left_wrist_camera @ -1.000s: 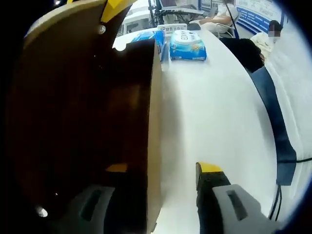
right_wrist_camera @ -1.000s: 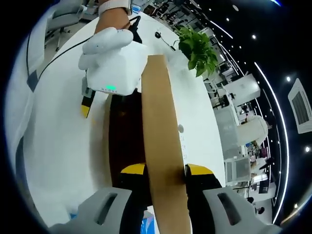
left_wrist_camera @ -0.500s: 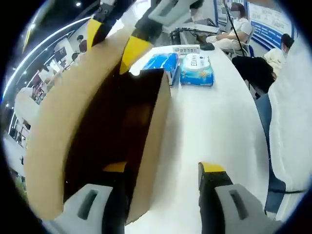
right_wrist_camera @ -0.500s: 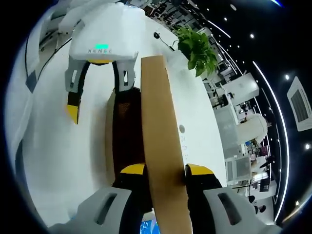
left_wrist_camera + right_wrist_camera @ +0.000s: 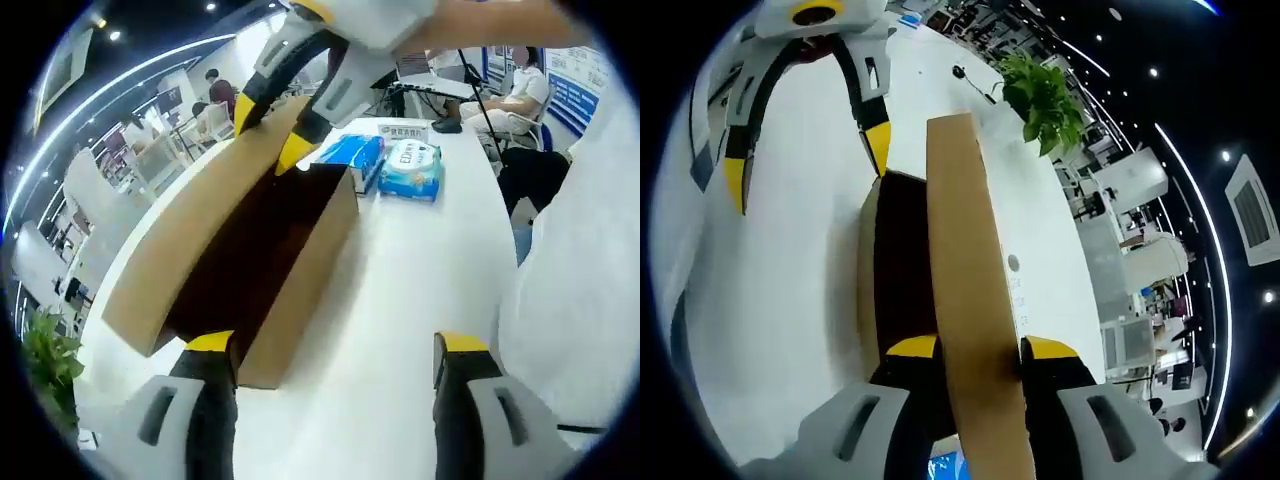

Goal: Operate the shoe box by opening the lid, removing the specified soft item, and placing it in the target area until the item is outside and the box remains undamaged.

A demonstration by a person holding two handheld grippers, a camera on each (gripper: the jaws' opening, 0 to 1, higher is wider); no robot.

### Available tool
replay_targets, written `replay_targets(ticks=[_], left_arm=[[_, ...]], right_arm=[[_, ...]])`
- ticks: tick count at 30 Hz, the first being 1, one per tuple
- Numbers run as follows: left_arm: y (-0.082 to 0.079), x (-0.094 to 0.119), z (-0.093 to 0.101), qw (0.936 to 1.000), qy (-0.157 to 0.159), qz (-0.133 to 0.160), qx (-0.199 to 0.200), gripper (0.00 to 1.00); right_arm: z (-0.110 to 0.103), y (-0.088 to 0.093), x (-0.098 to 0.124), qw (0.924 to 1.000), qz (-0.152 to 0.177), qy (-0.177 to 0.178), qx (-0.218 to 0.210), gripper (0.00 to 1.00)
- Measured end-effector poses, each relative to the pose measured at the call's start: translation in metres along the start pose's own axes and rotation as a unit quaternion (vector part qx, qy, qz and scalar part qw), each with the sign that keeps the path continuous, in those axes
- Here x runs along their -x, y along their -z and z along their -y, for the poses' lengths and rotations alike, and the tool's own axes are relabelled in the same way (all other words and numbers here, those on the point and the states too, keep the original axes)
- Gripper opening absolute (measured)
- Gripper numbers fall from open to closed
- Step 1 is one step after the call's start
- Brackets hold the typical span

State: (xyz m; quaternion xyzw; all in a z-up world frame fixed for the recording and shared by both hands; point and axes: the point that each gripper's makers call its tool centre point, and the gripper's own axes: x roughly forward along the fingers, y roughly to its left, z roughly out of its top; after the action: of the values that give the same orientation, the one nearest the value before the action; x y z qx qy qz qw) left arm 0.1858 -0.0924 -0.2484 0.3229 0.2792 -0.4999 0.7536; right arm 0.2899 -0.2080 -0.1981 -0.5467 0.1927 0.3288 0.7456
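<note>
White tabletop [image 5: 420,270] carries an open brown cardboard shoe box [image 5: 300,270], dark inside. Right gripper [image 5: 978,350] pinches the box's raised brown cardboard lid [image 5: 965,300]. Left gripper [image 5: 330,345] is spread wide, empty, just beside the box. Two blue tissue packs [image 5: 385,165] lie behind the box.

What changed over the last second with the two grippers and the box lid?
The left gripper drew back out of the box and now hangs open at its near end, holding nothing. The right gripper stays clamped on the raised lid. The tissue packs have not moved.
</note>
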Motion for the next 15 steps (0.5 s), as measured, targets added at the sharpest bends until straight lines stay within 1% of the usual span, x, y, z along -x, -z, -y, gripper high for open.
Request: replay_targets(ticks=[2, 3, 4, 5, 6, 7, 8, 10, 12, 15], left_arm=[[0.002, 0.009, -0.001, 0.9998, -0.019, 0.003, 0.010, 0.84], [0.005, 0.015, -0.003, 0.9992, -0.036, 0.001, 0.018, 0.85], [0.010, 0.020, -0.006, 0.9984, -0.054, -0.017, -0.002, 0.86], [0.011, 0.025, -0.006, 0.9962, -0.065, -0.026, -0.052, 0.86], [0.009, 0.026, -0.004, 0.9948, -0.066, -0.019, -0.075, 0.85], [0.006, 0.029, -0.002, 0.9942, -0.072, -0.010, -0.080, 0.84], [0.006, 0.031, -0.002, 0.9950, -0.072, -0.009, -0.068, 0.84], [0.001, 0.035, -0.010, 0.9945, -0.086, -0.001, -0.059, 0.83], [-0.006, 0.038, -0.021, 0.9923, -0.102, 0.006, -0.071, 0.83], [-0.014, 0.040, -0.029, 0.9905, -0.111, 0.010, -0.080, 0.82]], right_arm=[[-0.001, 0.000, 0.000, 1.0000, 0.000, 0.000, -0.001, 0.30], [-0.001, 0.001, 0.000, 1.0000, 0.000, 0.001, 0.000, 0.30], [-0.002, 0.000, 0.000, 1.0000, 0.000, 0.002, 0.001, 0.30], [-0.002, 0.000, -0.001, 1.0000, -0.001, 0.003, 0.002, 0.30], [-0.002, 0.000, -0.001, 1.0000, -0.001, 0.005, 0.003, 0.30], [-0.002, 0.000, -0.001, 1.0000, -0.002, 0.006, 0.003, 0.30], [-0.002, 0.000, -0.001, 1.0000, -0.002, 0.007, 0.003, 0.30], [-0.003, 0.000, -0.001, 1.0000, -0.003, 0.008, 0.004, 0.30], [-0.003, 0.001, -0.001, 0.9999, -0.004, 0.009, 0.004, 0.30], [-0.003, 0.000, 0.000, 0.9999, -0.006, 0.008, 0.000, 0.30]])
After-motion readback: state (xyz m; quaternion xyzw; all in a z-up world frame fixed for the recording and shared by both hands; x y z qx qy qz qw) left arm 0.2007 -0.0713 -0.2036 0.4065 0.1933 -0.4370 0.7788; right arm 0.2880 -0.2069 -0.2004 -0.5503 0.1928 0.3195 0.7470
